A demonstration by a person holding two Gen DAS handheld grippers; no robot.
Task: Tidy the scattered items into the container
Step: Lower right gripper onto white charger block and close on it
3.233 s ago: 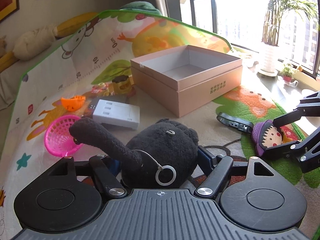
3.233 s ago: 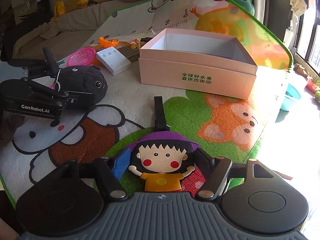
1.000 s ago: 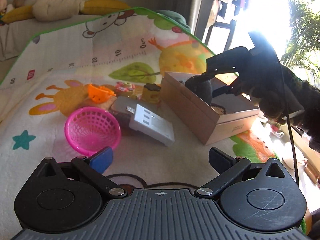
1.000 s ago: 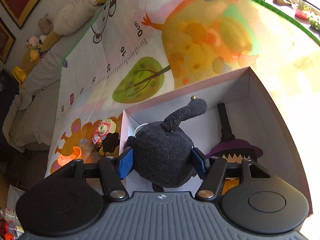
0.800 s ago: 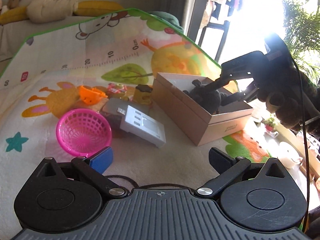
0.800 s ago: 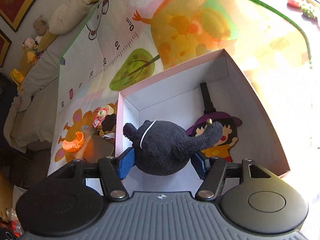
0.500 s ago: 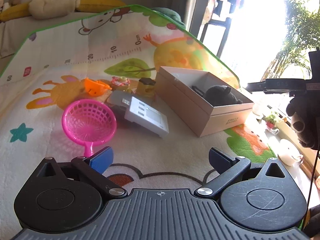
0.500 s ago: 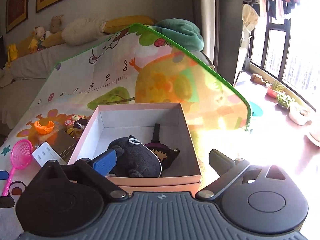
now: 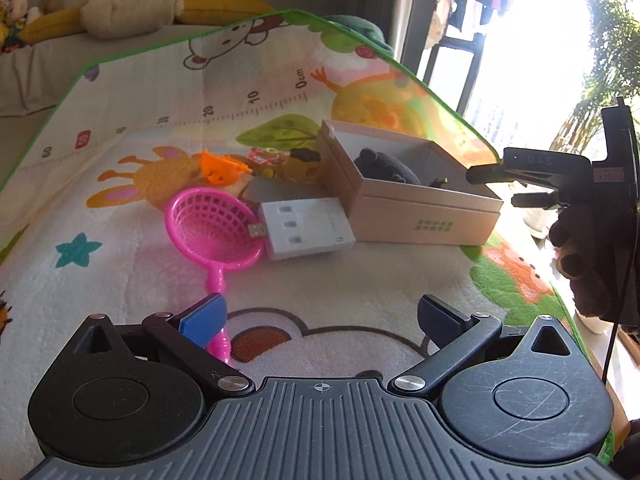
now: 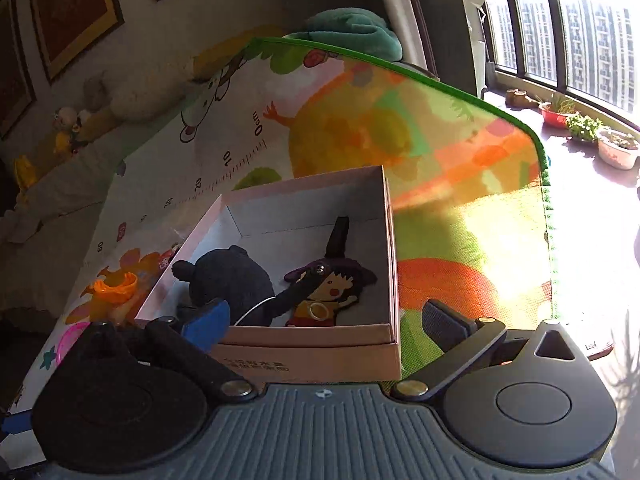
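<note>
My left gripper (image 9: 320, 316) is spread and empty, the pink net (image 9: 214, 232) handle by its blue pad. It looks light, stiff plastic; I'd pinch the handle. My right gripper (image 10: 326, 322) just opened, empty, behind the box (image 10: 320, 350) holding the plush (image 10: 230, 280).

The pink box (image 10: 320, 354) stood open on the mat, holding the black plush (image 10: 234, 280) beside the flat doll (image 10: 328, 292); the pink net (image 9: 214, 228) lay outside.
</note>
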